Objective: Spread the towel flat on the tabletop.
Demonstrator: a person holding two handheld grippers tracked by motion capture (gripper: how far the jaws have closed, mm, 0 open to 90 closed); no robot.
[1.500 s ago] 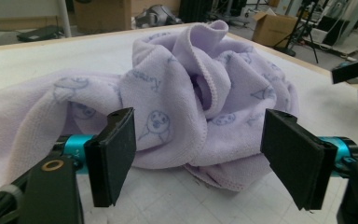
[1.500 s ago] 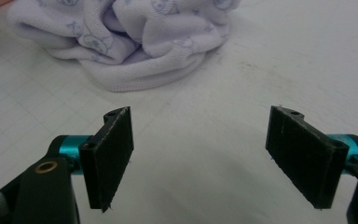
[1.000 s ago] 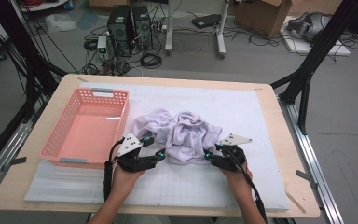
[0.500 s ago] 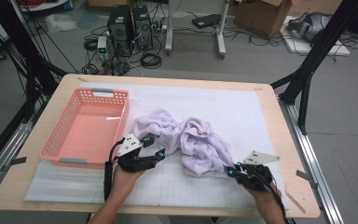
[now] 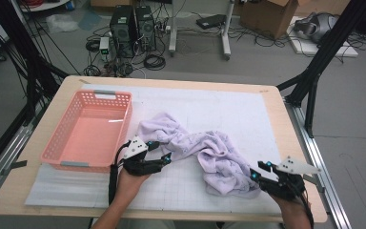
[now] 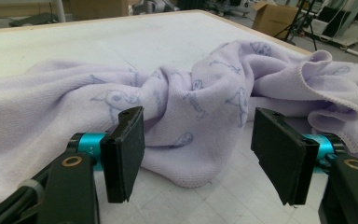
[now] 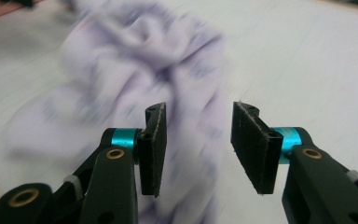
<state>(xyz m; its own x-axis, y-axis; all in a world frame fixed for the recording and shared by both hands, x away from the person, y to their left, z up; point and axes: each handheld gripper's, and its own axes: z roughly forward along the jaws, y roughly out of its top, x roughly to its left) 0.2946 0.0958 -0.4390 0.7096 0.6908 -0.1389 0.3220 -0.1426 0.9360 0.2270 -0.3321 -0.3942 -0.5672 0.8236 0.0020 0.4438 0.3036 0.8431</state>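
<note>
One pink basket [image 5: 88,131] sits at the worktop's [image 5: 205,102] left, and one lilac towel [image 5: 205,152] printed with small grey-blue figures lies crumpled at the middle. The left tongs [image 5: 164,157] stand spread, pads bare, the towel's edge just in front of them. The right tongs [image 5: 257,171], which have just been opening, are apart and hold nothing, just off the towel's right end.

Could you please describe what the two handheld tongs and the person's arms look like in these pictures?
Both tongs, left and right, have black bodies, flat black rectangular pads on teal collars, and brass-coloured rivets. Each carries a grey three-cornered plate on top and small teal lights near the tips. A black cable trails along the left forearm. The forearms are bare, with no sleeves in view.
</note>
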